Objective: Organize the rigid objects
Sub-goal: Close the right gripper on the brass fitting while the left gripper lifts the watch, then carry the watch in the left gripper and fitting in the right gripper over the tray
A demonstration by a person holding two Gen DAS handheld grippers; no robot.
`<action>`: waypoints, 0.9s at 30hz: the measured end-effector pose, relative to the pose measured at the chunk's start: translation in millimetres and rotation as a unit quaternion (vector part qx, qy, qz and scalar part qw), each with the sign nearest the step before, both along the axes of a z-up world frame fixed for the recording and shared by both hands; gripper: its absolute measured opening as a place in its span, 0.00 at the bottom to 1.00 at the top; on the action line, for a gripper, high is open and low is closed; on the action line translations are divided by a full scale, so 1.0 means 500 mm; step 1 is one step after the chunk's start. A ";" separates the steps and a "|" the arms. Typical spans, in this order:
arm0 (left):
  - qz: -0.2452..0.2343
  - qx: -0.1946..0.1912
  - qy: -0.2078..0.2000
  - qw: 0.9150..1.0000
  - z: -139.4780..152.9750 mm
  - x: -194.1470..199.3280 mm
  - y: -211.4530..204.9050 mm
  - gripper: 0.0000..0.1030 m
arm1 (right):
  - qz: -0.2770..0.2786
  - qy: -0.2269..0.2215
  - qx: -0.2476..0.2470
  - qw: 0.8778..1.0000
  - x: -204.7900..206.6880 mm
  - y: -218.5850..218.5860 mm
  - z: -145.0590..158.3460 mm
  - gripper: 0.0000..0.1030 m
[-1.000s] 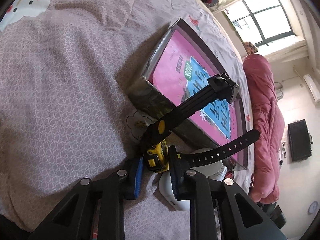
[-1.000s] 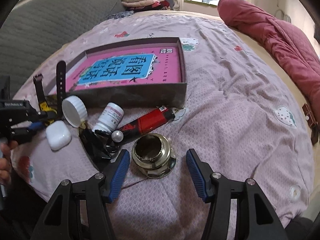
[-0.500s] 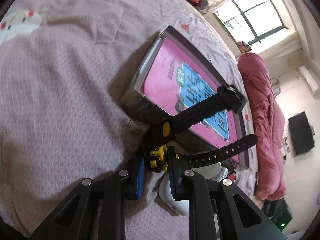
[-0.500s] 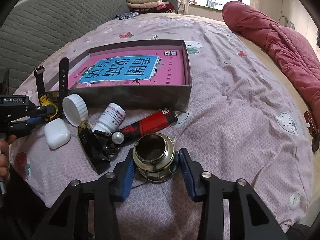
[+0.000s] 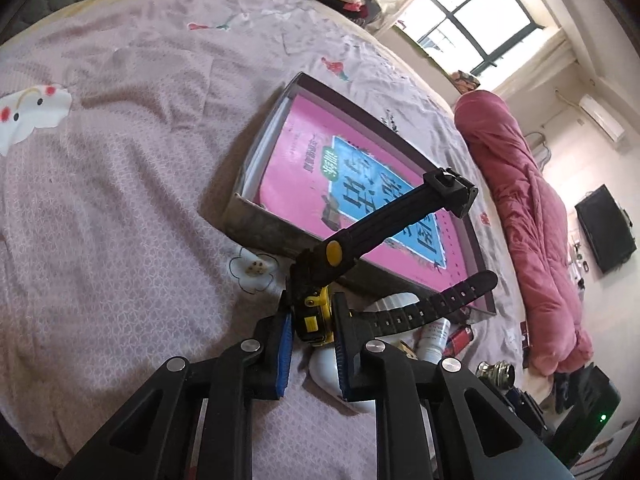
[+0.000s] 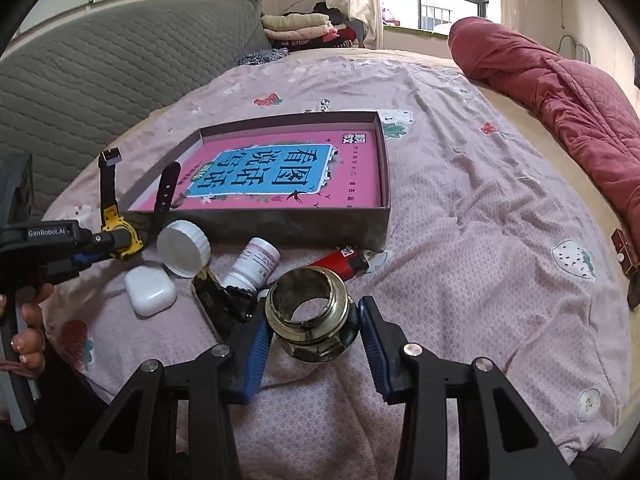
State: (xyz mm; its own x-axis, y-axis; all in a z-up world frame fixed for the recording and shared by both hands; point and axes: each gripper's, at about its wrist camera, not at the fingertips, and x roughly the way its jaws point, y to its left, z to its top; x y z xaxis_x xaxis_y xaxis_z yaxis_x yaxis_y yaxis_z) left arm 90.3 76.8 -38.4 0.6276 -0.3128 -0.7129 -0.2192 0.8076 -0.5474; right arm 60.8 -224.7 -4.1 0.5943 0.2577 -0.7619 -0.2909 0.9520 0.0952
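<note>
My left gripper point(image 5: 310, 322) is shut on a yellow-and-black wristwatch point(image 5: 314, 314) and holds it above the bed, its black straps sticking up towards the box; it also shows in the right wrist view point(image 6: 120, 236). My right gripper point(image 6: 312, 330) is shut on a brass pipe fitting point(image 6: 310, 318), lifted off the bed. A shallow dark box point(image 6: 382, 220) with a pink book point(image 6: 280, 176) inside lies on the bed, just beyond both grippers.
On the pink bedspread point(image 6: 480, 240) lie a white earbud case point(image 6: 150, 292), a white lid point(image 6: 184, 248), a white pill bottle point(image 6: 252, 264), a red lighter point(image 6: 344, 260) and a black object point(image 6: 220, 304). A red quilt point(image 6: 560, 84) lies at the right edge.
The left gripper closed on the watch and lifted it. The right gripper closed on the brass fitting and raised it off the bed.
</note>
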 end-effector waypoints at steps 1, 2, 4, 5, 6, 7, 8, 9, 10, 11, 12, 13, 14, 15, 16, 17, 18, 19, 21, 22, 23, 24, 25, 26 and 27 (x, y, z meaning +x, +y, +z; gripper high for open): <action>-0.003 0.004 -0.003 1.000 0.005 -0.001 -0.003 0.17 | 0.000 0.000 0.003 1.000 0.000 -0.002 0.001 0.42; -0.005 0.009 -0.006 1.000 0.010 -0.003 -0.006 0.17 | -0.001 -0.002 0.005 1.000 0.000 -0.004 0.003 0.42; -0.011 0.014 -0.012 1.000 0.020 -0.007 -0.013 0.16 | -0.002 -0.008 0.008 1.000 -0.001 -0.006 0.008 0.42; -0.012 0.018 -0.016 1.000 0.024 -0.014 -0.018 0.16 | -0.003 -0.011 0.010 1.000 -0.003 -0.006 0.010 0.42; -0.016 0.025 -0.019 0.999 0.030 -0.018 -0.025 0.16 | -0.003 -0.014 0.011 1.000 -0.003 -0.007 0.012 0.42; -0.018 0.031 -0.022 0.999 0.034 -0.021 -0.027 0.16 | -0.002 -0.017 0.013 1.000 -0.004 -0.006 0.015 0.42; -0.018 0.033 -0.025 0.999 0.037 -0.023 -0.028 0.16 | -0.002 -0.019 0.013 1.000 -0.005 -0.005 0.017 0.42; -0.018 0.033 -0.026 0.999 0.040 -0.025 -0.030 0.16 | 0.001 -0.022 0.010 1.000 -0.006 -0.002 0.018 0.42; -0.017 0.034 -0.027 0.999 0.042 -0.027 -0.030 0.16 | 0.003 -0.024 0.008 1.000 -0.007 0.001 0.019 0.42; -0.017 0.036 -0.029 0.999 0.045 -0.031 -0.030 0.16 | 0.005 -0.025 0.007 1.000 -0.008 0.003 0.020 0.42; -0.016 0.037 -0.031 0.999 0.047 -0.036 -0.026 0.16 | 0.007 -0.028 0.006 1.000 -0.009 0.005 0.022 0.42; -0.017 0.036 -0.033 0.999 0.051 -0.039 -0.026 0.16 | 0.010 -0.032 0.005 0.999 -0.011 0.007 0.024 0.42; -0.017 0.036 -0.035 0.999 0.051 -0.043 -0.026 0.16 | 0.012 -0.035 0.005 0.999 -0.011 0.009 0.027 0.42; -0.016 0.036 -0.036 0.999 0.053 -0.047 -0.025 0.16 | 0.014 -0.040 0.005 0.999 -0.014 0.010 0.030 0.42; -0.018 0.035 -0.037 0.999 0.055 -0.050 -0.024 0.16 | 0.016 -0.045 0.005 0.999 -0.016 0.012 0.034 0.42; -0.019 0.036 -0.038 0.998 0.057 -0.053 -0.024 0.16 | 0.018 -0.049 0.005 0.999 -0.018 0.014 0.037 0.42; -0.021 0.037 -0.040 0.998 0.060 -0.057 -0.025 0.16 | 0.019 -0.052 0.005 0.998 -0.020 0.016 0.039 0.42; -0.022 0.038 -0.041 0.998 0.063 -0.060 -0.025 0.16 | 0.021 -0.056 0.006 0.998 -0.022 0.018 0.042 0.42; -0.024 0.038 -0.043 0.998 0.068 -0.064 -0.027 0.16 | 0.024 -0.061 0.007 0.998 -0.025 0.021 0.047 0.42; -0.025 0.039 -0.045 0.998 0.072 -0.066 -0.029 0.16 | 0.024 -0.064 0.008 0.998 -0.026 0.021 0.049 0.42; -0.027 0.041 -0.048 0.998 0.076 -0.070 -0.031 0.16 | 0.025 -0.068 0.009 0.997 -0.027 0.022 0.052 0.42; -0.028 0.044 -0.051 0.997 0.080 -0.073 -0.033 0.16 | 0.026 -0.070 0.010 0.997 -0.028 0.022 0.054 0.42; -0.030 0.048 -0.054 0.997 0.086 -0.077 -0.036 0.16 | 0.026 -0.074 0.010 0.997 -0.030 0.022 0.056 0.42; -0.032 0.052 -0.058 0.996 0.092 -0.081 -0.039 0.16 | 0.027 -0.077 0.010 0.997 -0.031 0.023 0.059 0.42; -0.032 0.055 -0.060 0.996 0.095 -0.083 -0.041 0.16 | 0.027 -0.079 0.011 0.996 -0.032 0.023 0.061 0.42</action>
State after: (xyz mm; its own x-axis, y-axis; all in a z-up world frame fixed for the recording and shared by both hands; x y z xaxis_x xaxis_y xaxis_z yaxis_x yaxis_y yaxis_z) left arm 48.8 56.3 8.9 0.6911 -0.2796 -0.6664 -0.1032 0.8745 -0.4739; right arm 44.7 -213.3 26.2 0.6918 0.3079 -0.6532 -0.3547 0.9328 0.0640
